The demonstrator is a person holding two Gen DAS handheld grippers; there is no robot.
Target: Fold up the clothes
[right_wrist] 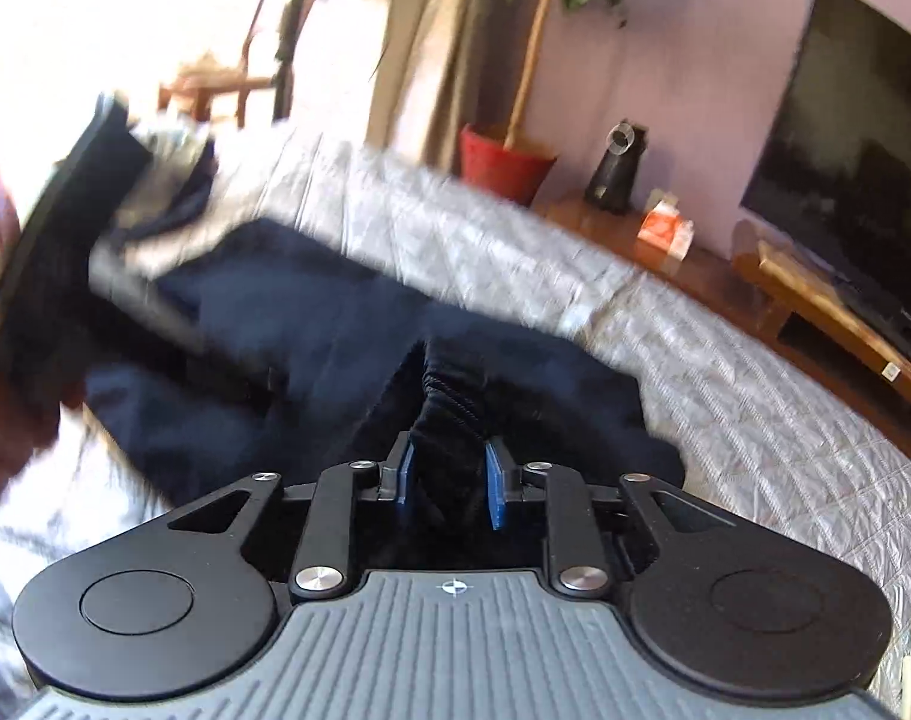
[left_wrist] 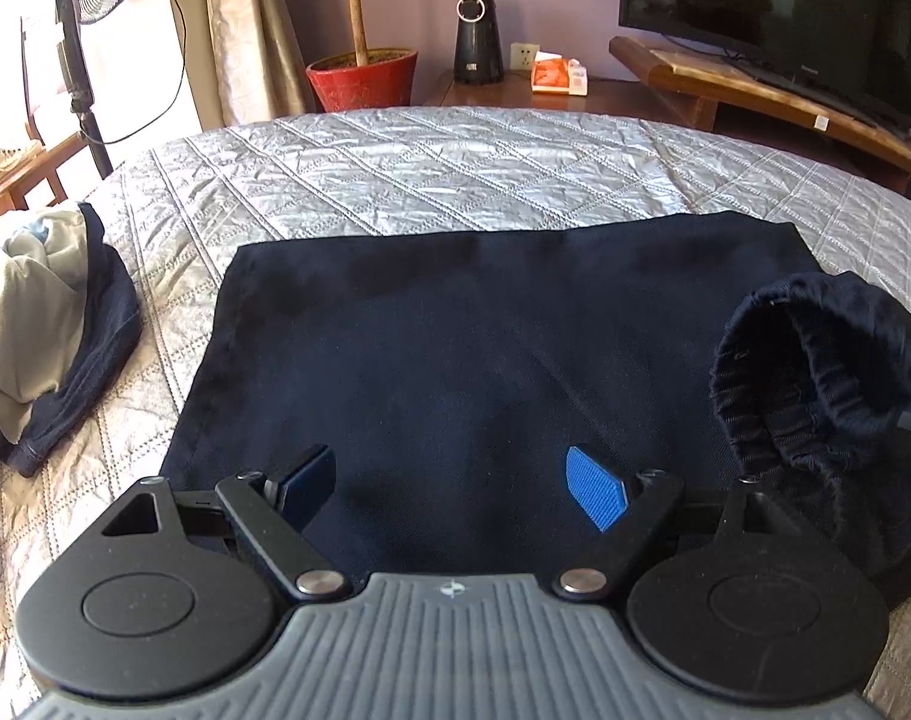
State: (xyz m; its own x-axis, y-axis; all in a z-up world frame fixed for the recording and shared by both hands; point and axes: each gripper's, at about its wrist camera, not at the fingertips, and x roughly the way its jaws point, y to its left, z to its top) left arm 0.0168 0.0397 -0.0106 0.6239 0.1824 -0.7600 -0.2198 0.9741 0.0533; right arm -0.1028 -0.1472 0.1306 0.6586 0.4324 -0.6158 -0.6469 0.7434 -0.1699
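My right gripper point(right_wrist: 449, 480) clenches the navy trousers' point(left_wrist: 455, 330) elastic waistband point(right_wrist: 449, 402), lifted for folding. My left gripper point(left_wrist: 455, 483) hovers released above them.

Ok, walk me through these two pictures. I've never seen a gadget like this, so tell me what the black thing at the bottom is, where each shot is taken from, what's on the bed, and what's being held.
The black thing is a hand-held claw with two blue-padded fingers; a person carries one in each hand. Each has a wide-angle camera looking forward along its fingers, so each picture shows its own claw at the bottom.

The sharper picture comes from the left claw. Its fingers stand wide apart above the dark navy garment, gripping nothing. That garment lies spread on a grey quilted bedspread. At the left edge sits a crumpled pile of clothes.

The blurry picture comes from the right claw. Its fingers are shut on the garment's gathered waistband. In the left picture the same waistband appears lifted at the right.
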